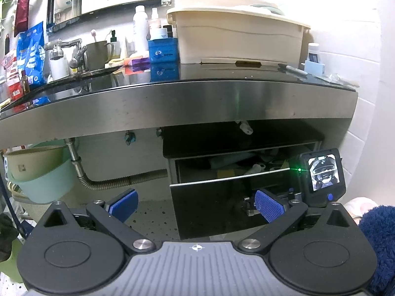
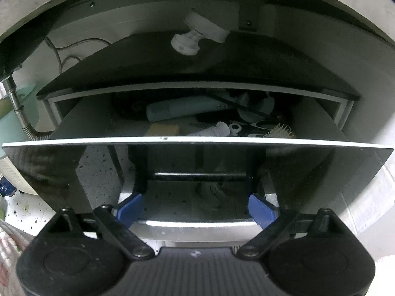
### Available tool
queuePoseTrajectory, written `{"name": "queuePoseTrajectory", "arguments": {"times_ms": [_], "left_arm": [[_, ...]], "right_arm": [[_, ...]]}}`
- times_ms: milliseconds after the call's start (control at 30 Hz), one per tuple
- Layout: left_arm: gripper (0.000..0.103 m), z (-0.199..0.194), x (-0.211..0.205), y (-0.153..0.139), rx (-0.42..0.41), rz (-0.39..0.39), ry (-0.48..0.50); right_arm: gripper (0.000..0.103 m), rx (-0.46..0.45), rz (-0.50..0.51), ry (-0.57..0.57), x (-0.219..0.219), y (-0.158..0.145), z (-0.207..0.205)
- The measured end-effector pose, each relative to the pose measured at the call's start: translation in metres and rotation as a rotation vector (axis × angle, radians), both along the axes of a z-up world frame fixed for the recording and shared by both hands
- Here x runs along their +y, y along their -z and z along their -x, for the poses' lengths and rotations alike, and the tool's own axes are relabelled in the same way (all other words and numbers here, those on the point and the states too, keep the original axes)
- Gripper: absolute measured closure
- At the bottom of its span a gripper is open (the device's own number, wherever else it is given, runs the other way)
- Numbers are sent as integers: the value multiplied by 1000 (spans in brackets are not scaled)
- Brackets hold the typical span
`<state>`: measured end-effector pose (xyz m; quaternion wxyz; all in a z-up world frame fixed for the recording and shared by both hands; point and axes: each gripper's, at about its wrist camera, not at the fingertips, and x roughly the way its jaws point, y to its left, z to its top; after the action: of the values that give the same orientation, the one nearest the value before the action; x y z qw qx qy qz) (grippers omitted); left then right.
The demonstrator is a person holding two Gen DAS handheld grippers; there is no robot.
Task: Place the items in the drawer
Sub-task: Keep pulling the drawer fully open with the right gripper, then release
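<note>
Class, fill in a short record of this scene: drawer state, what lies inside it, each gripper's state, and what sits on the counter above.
drawer: pulled open, glossy black front
inside: pale tube, yellow sponge, hairbrush, other clutter
left gripper: jaws open, holding nothing
right gripper: jaws open, close to the drawer front
counter: cream tub, blue box, marker

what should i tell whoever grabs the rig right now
Left claw: open, empty, held back from the drawer.
Right claw: open, empty, close against the glossy drawer front.
Drawer: pulled open, already holding a pale tube, a yellow sponge and a hairbrush.
Done: drawer opened.
Left: pick items, probably from the countertop, where a black marker lies; place them inside and close.
</note>
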<state>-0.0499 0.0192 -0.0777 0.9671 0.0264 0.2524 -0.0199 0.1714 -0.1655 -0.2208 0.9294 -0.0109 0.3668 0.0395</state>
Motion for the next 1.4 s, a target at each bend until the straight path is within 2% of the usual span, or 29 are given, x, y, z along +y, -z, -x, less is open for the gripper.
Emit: {"name": "queuePoseTrajectory", "arguments": {"times_ms": [667,1400], "left_arm": [[1,-2,-1,1,17,3,12],[1,-7,1,3,46,23,12]], "right_arm": [[10,-12,-5,1,-1,2,20],[10,70,2,-1,0,-2,-3]]}}
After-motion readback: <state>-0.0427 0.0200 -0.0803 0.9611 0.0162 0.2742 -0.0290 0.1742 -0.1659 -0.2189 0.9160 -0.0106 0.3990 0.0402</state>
